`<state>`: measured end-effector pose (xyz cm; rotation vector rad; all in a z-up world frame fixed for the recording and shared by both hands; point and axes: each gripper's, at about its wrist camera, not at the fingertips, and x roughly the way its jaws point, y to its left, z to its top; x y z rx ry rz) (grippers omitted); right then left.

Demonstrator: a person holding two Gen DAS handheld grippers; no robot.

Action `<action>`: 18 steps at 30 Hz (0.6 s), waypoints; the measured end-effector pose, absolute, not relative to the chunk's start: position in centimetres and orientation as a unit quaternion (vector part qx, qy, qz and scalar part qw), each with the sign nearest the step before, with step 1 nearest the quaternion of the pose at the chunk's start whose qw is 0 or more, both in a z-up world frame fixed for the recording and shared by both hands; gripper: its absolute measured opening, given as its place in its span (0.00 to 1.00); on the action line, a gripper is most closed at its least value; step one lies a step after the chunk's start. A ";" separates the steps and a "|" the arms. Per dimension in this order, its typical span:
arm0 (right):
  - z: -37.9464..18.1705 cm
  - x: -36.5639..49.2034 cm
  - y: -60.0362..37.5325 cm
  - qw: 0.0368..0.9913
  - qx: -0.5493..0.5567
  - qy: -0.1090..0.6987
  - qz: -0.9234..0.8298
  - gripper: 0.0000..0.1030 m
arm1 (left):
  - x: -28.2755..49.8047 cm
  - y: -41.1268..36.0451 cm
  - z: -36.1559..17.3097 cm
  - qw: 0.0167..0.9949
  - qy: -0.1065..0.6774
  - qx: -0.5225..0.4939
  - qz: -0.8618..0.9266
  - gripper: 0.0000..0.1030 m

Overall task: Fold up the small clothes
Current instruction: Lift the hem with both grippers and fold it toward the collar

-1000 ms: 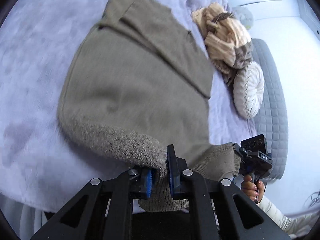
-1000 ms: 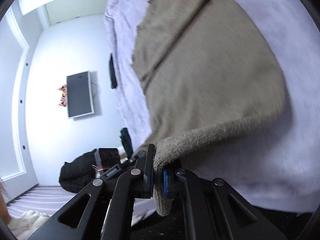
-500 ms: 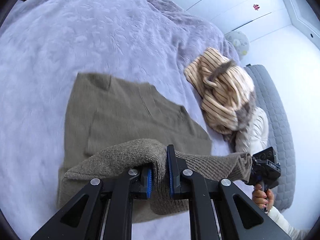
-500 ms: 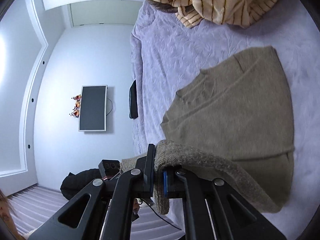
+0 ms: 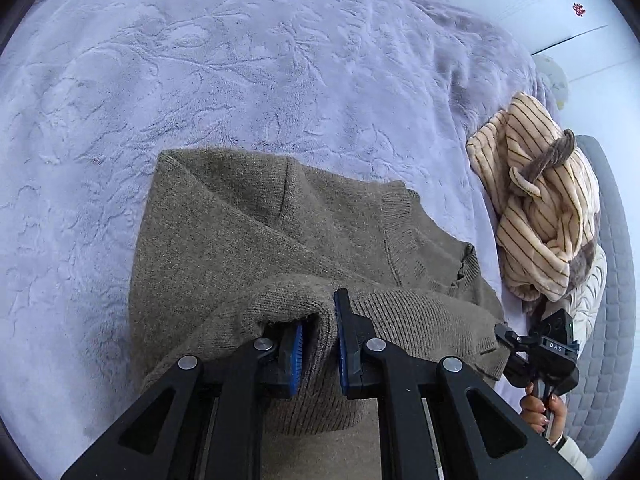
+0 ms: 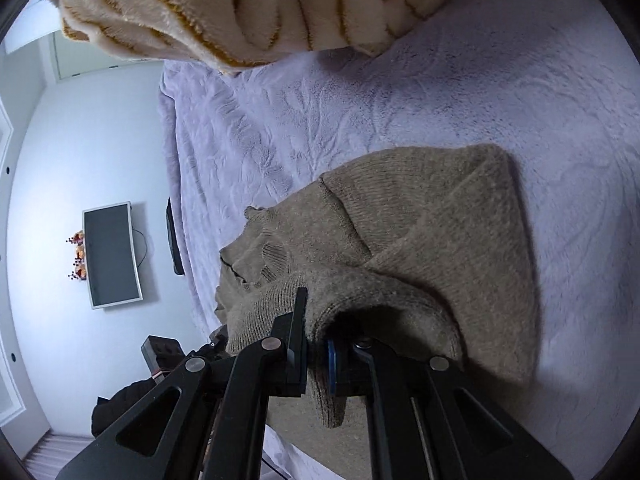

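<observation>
sweater (image 5: 248, 220) hem pinched in both tools

One olive-brown knitted sweater (image 5: 248, 236) lies mid-frame on one lilac bedspread (image 5: 240, 60). One cream striped plush blanket (image 5: 544, 208) sits at three o'clock from it in the left wrist view. Two tongs: the left tongs (image 5: 319, 344) and the right tongs (image 6: 318, 354), each with two fingers. One wall-mounted screen (image 6: 112, 254) at nine o'clock in the right wrist view.
</observation>
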<state>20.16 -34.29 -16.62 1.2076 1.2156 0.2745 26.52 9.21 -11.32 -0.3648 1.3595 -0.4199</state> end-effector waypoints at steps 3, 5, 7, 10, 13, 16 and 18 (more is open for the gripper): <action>-15.7 20.2 -34.2 0.646 0.526 0.537 0.130 0.25 | 25.6 9.7 -8.6 0.744 0.611 -0.173 -0.207 0.13; -14.8 19.6 -34.2 0.648 0.521 0.536 0.143 0.50 | 24.8 9.9 -6.9 0.749 0.605 -0.160 -0.217 0.13; -14.3 19.1 -34.0 0.646 0.522 0.535 0.155 0.52 | 24.2 10.4 -5.8 0.758 0.597 -0.150 -0.215 0.13; -14.1 18.2 -33.9 0.644 0.526 0.530 0.165 0.52 | 23.6 11.6 -4.7 0.770 0.587 -0.141 -0.206 0.13; -14.4 17.9 -33.6 0.643 0.528 0.528 0.171 0.50 | 22.6 11.9 -5.5 0.768 0.602 -0.101 -0.195 0.13; -14.9 18.2 -33.0 0.639 0.530 0.531 0.171 0.49 | 20.7 10.8 -7.5 0.745 0.629 -0.074 -0.209 0.13; -14.9 18.6 -32.6 0.637 0.531 0.530 0.175 0.49 | 19.5 9.5 -8.9 0.728 0.645 -0.061 -0.224 0.14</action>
